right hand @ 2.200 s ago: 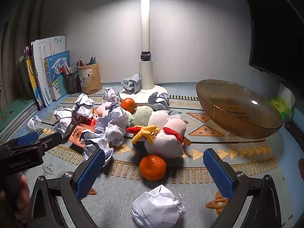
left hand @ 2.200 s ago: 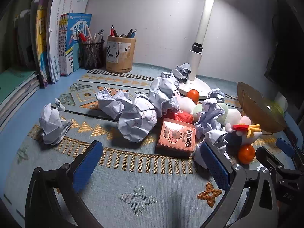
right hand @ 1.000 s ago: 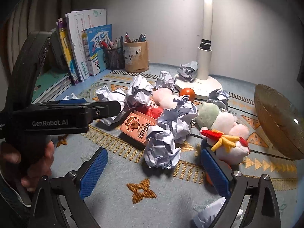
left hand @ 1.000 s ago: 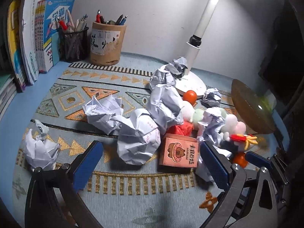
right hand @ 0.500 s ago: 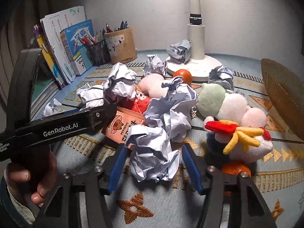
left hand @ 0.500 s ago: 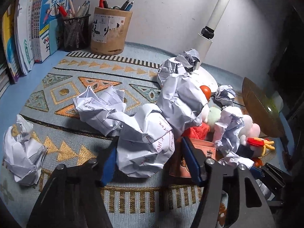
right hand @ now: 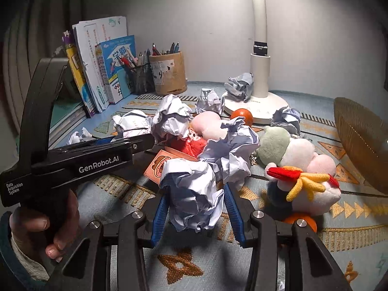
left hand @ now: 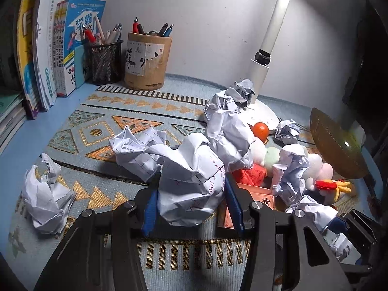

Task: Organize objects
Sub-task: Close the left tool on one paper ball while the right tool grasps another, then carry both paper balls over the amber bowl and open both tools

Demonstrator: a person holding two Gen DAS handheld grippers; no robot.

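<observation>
1. Here, the left gripper (left hand: 191, 206) sits at the lower centre of the left wrist view, its blue pads pressed against both sides of a white crumpled paper ball (left hand: 191, 184) on the patterned mat (left hand: 101, 131).
2. The right gripper (right hand: 195, 214), lower centre of the right wrist view, is clamped on a bluish crumpled paper ball (right hand: 192, 194), just in front of an orange card box (right hand: 157, 165).
3. To the right lies a plush chicken (right hand: 308, 189) with a tangerine (right hand: 300, 220) beneath it.
4. A brown glass bowl (right hand: 359, 140) stands tilted at the right edge.
5. A lamp base (right hand: 262, 106) and bamboo pen holder (right hand: 168, 72) stand behind on the worktop (left hand: 24, 131).
</observation>
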